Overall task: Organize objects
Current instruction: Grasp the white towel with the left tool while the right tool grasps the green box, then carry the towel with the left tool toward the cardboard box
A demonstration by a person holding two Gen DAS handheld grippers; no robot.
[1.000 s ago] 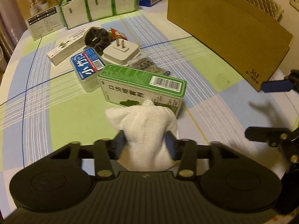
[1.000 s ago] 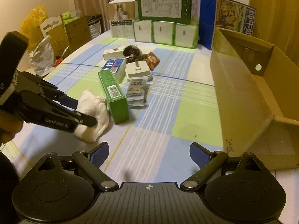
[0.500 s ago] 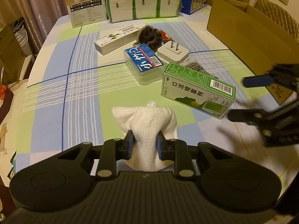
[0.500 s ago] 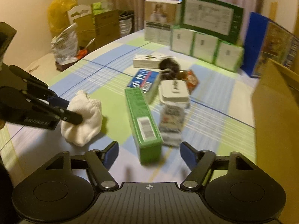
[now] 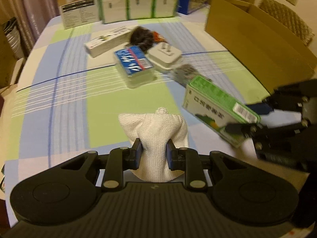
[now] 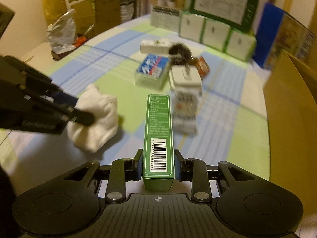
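My left gripper is shut on a white knitted cloth bundle, held just above the checked tablecloth; in the right wrist view the bundle shows at the left with the left gripper on it. My right gripper is shut on the barcode end of a long green box, which points straight ahead. From the left wrist view the green box sits tilted at the right with the right gripper clamped on its near end.
A blue-labelled clear box, a white plug adapter, a dark scrunchie, a white carton and a foil sachet lie mid-table. An open cardboard box stands at the right. Stacked cartons line the far edge.
My right gripper has gone from open to shut on the green box and lifted its near end. My left gripper keeps the cloth bundle and has drawn back a little to the left.
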